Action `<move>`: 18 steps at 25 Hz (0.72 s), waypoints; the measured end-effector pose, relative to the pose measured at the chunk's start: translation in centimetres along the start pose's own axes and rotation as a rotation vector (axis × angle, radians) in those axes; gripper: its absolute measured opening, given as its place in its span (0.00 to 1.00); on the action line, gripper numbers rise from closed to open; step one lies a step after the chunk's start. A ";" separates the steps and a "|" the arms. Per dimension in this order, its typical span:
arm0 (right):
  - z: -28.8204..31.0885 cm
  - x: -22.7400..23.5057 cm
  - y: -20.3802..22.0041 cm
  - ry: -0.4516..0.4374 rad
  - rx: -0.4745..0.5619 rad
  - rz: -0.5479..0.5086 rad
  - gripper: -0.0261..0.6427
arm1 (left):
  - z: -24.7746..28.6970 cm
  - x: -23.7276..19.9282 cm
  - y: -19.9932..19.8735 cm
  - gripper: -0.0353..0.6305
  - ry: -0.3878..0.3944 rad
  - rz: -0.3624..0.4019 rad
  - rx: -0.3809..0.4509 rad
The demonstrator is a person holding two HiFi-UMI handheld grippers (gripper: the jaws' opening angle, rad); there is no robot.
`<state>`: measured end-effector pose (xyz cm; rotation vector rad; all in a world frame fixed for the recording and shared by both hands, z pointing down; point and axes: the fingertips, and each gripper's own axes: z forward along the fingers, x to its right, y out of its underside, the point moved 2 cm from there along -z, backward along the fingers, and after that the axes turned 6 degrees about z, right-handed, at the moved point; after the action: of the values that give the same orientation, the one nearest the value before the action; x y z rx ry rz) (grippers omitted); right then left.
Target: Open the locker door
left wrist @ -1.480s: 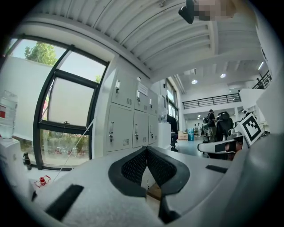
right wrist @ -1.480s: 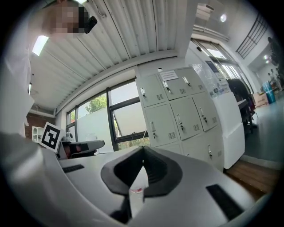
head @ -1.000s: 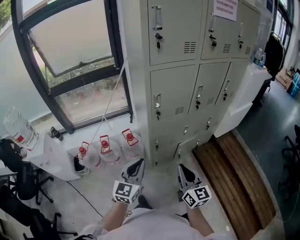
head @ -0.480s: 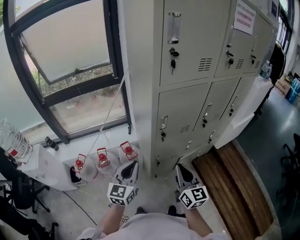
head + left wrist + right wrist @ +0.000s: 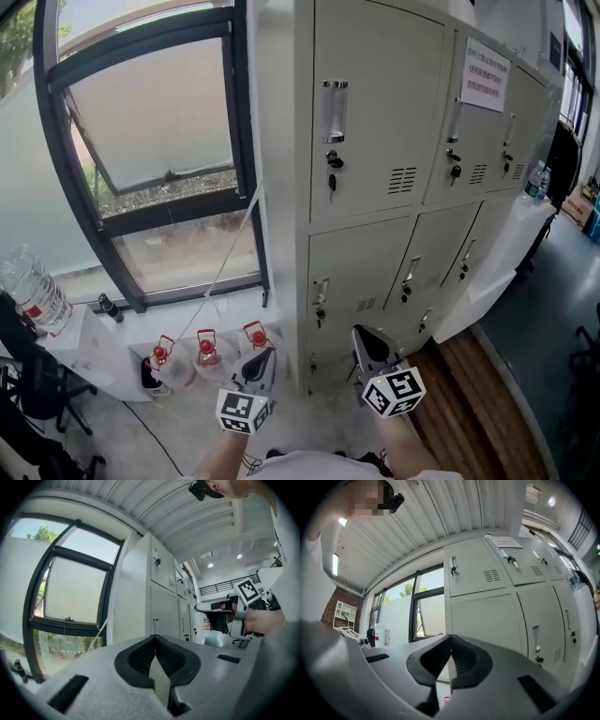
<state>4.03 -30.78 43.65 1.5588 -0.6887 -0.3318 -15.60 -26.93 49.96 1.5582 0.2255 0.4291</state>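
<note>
A grey bank of lockers stands ahead, every door closed. The upper left door has a clear vertical handle with a key lock below it. My left gripper and right gripper are held low, well below that door and touching nothing. Both are shut and empty. In the left gripper view the left gripper has its pads together, with the lockers beyond. In the right gripper view the right gripper is also pressed shut, pointing at the lockers.
Red-capped water jugs sit on the floor by the window. A large water bottle stands on a desk at left, with a chair below. A white counter and a wooden platform lie to the right.
The head view has tilted up and come nearer the lockers, so the upper doors now fill the frame. Both grippers stay low and shut.
</note>
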 end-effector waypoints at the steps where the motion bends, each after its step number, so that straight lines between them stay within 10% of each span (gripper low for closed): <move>1: 0.6 0.1 -1.4 -0.017 0.019 -0.017 0.06 | 0.1 0.0 0.0 0.07 -0.007 -0.008 0.000; 12: 8.0 -1.6 -15.3 -0.139 0.167 -0.192 0.06 | -0.5 -1.9 -0.5 0.06 -0.027 0.070 -0.009; 18: 11.1 -3.8 -20.6 -0.184 0.146 -0.311 0.34 | -0.9 -3.4 0.2 0.06 -0.034 0.058 -0.021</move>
<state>-0.85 -37.74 21.54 1.7934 -0.6220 -0.6757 -19.11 -27.48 49.73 1.5533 0.1497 0.4491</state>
